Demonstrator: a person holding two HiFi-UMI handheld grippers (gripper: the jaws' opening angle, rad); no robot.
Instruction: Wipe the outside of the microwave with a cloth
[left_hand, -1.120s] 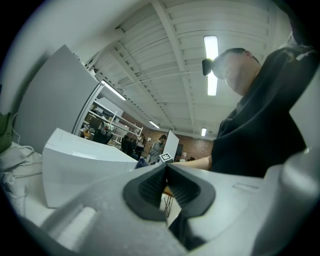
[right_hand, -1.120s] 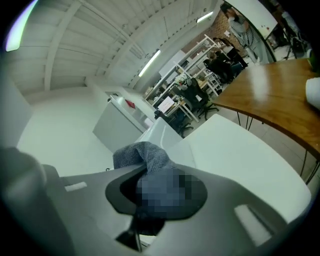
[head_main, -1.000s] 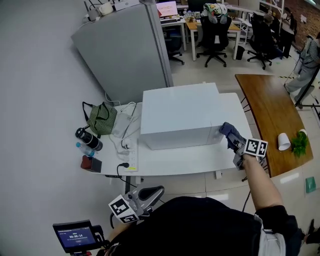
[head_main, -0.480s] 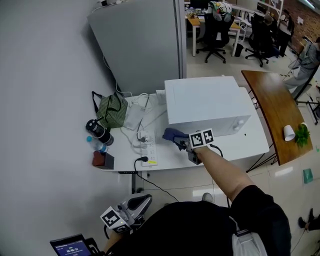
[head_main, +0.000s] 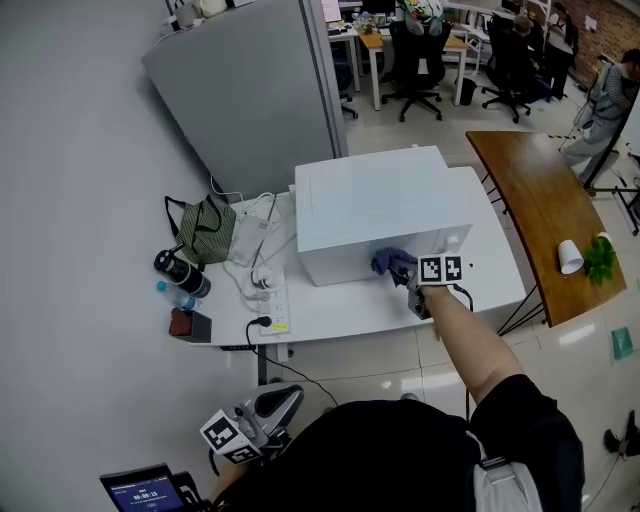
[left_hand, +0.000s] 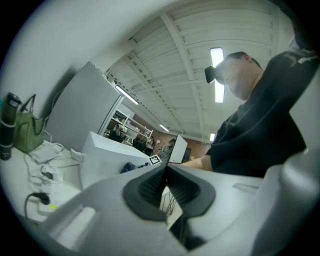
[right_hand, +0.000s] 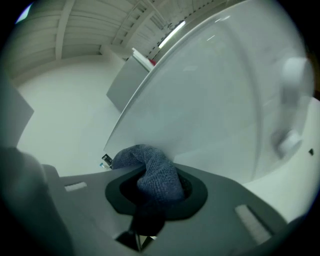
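A white microwave (head_main: 375, 205) stands on a white table (head_main: 340, 310). My right gripper (head_main: 400, 268) is shut on a blue cloth (head_main: 386, 262) and presses it against the microwave's front face, about midway along. In the right gripper view the blue cloth (right_hand: 155, 175) bulges out between the jaws against the white microwave (right_hand: 220, 100) door. My left gripper (head_main: 262, 410) hangs low by my body, below the table edge, its jaws closed together with nothing in them. In the left gripper view, the microwave (left_hand: 107, 157) shows from the side past the left gripper (left_hand: 166, 172).
On the table's left end lie a green bag (head_main: 203, 230), a black bottle (head_main: 178, 272), a power strip (head_main: 270, 300) with cables and a dark red box (head_main: 185, 325). A grey partition (head_main: 250, 90) stands behind. A wooden table (head_main: 545, 210) sits at right.
My right gripper with the cloth swept from the microwave's right front corner to its left side, then came back rightward to the middle of the front face. The head view shifted.
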